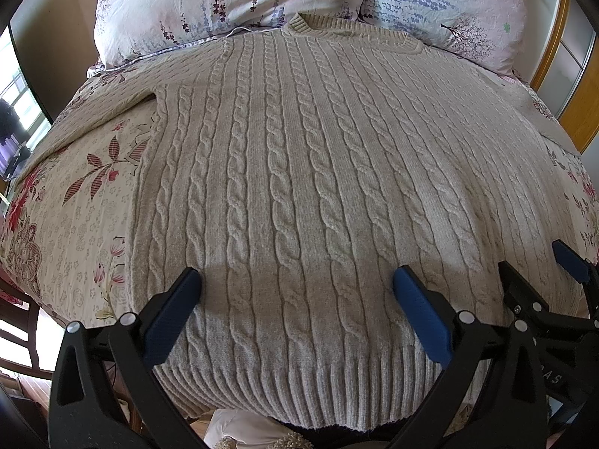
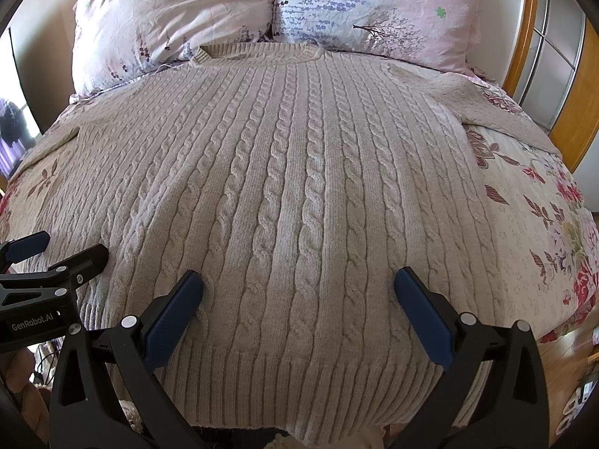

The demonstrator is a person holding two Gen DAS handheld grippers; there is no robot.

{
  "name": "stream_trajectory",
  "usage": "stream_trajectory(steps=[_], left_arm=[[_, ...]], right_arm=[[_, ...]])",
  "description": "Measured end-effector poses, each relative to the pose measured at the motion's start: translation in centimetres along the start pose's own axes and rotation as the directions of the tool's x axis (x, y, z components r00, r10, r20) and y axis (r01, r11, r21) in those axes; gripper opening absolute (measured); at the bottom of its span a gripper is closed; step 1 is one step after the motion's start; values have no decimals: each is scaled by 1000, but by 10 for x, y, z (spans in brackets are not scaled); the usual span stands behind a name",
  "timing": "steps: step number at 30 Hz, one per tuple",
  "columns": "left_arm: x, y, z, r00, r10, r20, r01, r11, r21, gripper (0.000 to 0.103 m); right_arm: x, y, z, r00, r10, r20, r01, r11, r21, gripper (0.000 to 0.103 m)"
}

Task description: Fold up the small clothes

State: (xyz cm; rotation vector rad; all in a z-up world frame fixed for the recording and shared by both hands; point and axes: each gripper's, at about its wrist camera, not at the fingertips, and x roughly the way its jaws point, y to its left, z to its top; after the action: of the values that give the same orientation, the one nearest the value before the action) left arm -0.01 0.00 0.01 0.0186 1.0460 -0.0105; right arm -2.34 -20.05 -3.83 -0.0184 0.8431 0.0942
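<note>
Left wrist view: the bed [image 1: 75, 202] carries my sweater [image 1: 299, 172], flat, collar at the pillows [image 1: 232, 3], hem nearest me. Left gripper [image 1: 295, 280] and right gripper [image 2: 297, 280] hover over the hem, jaws wide, holding nothing. I reckon thick knit may bunch or slip from a shallow pinch.

i see one beige cable-knit sweater [image 1: 299, 172] spread flat and unfolded, front up, on the bed. its round collar lies by the pillows and the ribbed hem hangs over the near edge, both sleeves stretched out sideways.
</note>
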Motion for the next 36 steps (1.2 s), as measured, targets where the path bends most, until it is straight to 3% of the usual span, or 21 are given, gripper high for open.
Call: stream_trajectory(steps=[16, 22, 26, 30, 33, 36], left_arm=[[0, -1, 2, 1000, 0, -7, 0, 1000, 10, 101], [0, -2, 2, 1000, 1, 17, -2, 999, 44, 101], [1, -7, 7, 999, 10, 49, -16, 994, 104, 101], [6, -2, 18, 997, -36, 65, 28, 993, 118, 101], [9, 4, 29, 994, -94, 61, 87, 990, 114, 101], [10, 16, 44, 982, -175, 77, 167, 981, 93, 101]], right_arm=[[0, -1, -2, 998, 45, 46, -42, 997, -65, 102], [3, -7, 3, 993, 95, 64, -89, 991, -97, 102], [2, -40, 26, 985, 155, 78, -158, 987, 27, 101], [3, -103, 62, 982, 152, 113, -176, 954, 242, 87], [11, -162, 89, 986, 109, 125, -151, 902, 405, 75], [28, -225, 108, 992, 57, 117, -114, 816, 567, 67]])
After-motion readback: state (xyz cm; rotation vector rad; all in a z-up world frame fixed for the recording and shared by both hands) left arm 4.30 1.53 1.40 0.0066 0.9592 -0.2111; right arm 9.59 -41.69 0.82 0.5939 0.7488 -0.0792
